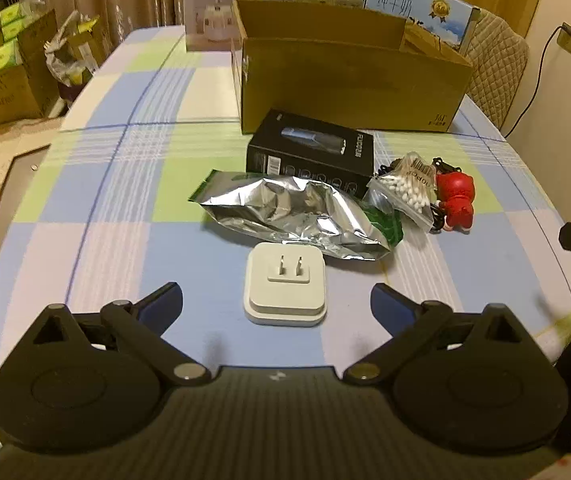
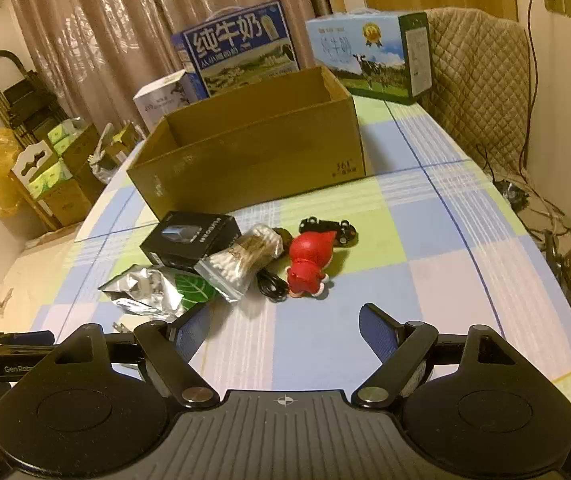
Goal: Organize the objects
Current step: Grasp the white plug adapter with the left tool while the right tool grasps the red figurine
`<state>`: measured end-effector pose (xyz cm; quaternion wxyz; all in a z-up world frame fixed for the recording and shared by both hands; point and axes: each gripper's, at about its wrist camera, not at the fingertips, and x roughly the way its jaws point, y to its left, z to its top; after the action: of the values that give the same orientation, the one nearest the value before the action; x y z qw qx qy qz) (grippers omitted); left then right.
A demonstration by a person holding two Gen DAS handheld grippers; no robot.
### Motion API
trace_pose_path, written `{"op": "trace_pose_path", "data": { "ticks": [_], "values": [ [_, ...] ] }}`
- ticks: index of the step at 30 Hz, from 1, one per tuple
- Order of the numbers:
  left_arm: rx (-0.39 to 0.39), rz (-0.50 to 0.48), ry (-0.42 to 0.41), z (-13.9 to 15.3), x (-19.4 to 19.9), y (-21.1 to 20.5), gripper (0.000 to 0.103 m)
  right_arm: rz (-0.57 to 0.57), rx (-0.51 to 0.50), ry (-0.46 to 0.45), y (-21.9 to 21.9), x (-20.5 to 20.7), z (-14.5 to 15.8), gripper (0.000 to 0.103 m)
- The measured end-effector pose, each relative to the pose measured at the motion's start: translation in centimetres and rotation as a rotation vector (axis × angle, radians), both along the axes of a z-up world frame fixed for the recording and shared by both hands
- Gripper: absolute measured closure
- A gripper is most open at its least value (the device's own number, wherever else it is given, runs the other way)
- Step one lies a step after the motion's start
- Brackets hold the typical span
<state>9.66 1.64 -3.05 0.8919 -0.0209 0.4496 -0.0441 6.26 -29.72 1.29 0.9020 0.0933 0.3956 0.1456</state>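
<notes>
Grippers (image 1: pixel 276 304) (image 2: pixel 283 326) apart, plug adapter (image 1: pixel 285 288) probably untouched.

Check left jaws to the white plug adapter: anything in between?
Nothing visible. The left gripper is open and the white plug adapter sits on the tablecloth right between the jaws' tips, untouched. The foil bag lies just behind it, not in front.

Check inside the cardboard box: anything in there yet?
Cardboard box: open top, bare inner walls visible, nothing sticking above the rim. Its floor is hidden by the front wall in both views, so low items cannot be ruled out.
</notes>
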Motion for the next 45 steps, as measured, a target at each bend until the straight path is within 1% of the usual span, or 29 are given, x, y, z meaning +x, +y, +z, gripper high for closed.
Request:
{"op": "trace_pose_path", "data": {
  "ticks": [7,8,11,14,16,18,22,24,28,30,31,33,39,45],
  "values": [
    [-0.002,-0.031,0.054,-1.8,2.3,-0.7,0.008,-0.016,-0.002,0.032,-0.1,1.6,-1.4,0.024],
    [-0.002,-0.033,0.064,-2.1,2.7,-0.8,0.01,-0.019,-0.003,0.035,-0.1,1.9,-1.6,0.024],
    [0.014,-0.042,0.085,-3.1,3.6,-1.0,0.011,-0.024,0.0,0.047,0.0,2.7,-2.2,0.024],
    [0.021,-0.047,0.1,-3.9,4.3,-1.1,0.016,-0.027,-0.001,0.058,0.0,3.5,-2.8,0.024],
    [0.024,-0.049,0.108,-4.3,4.7,-1.1,0.016,-0.028,-0.002,0.064,0.1,4.0,-3.1,0.024],
    [0.034,-0.053,0.116,-4.7,5.1,-1.1,0.02,-0.028,-0.004,0.068,0.1,4.5,-3.4,0.024],
    [0.036,-0.06,0.129,-5.3,5.7,-1.3,0.023,-0.037,-0.008,0.078,-0.1,5.3,-4.1,0.024],
    [0.043,-0.061,0.132,-5.6,5.9,-1.5,0.029,-0.038,-0.01,0.081,-0.1,5.7,-4.4,0.024],
    [0.047,-0.064,0.141,-5.9,6.2,-1.6,0.032,-0.033,-0.013,0.096,-0.2,6.3,-5.0,0.024],
    [0.049,-0.063,0.146,-6.1,6.3,-1.6,0.037,-0.034,-0.013,0.105,-0.2,6.6,-5.3,0.024],
    [0.052,-0.063,0.145,-6.1,6.3,-1.7,0.038,-0.034,-0.014,0.107,-0.2,6.7,-5.4,0.024],
    [0.057,-0.063,0.143,-6.0,6.4,-1.7,0.043,-0.033,-0.015,0.108,-0.2,7.0,-5.6,0.024],
    [0.034,-0.05,0.145,-5.3,6.2,-1.5,0.043,-0.031,-0.02,0.1,0.0,8.1,-5.8,0.024],
    [0.011,-0.049,0.104,-3.5,6.2,-1.9,0.043,-0.011,-0.045,0.09,0.9,10.0,-6.2,0.024]
  ]
}}
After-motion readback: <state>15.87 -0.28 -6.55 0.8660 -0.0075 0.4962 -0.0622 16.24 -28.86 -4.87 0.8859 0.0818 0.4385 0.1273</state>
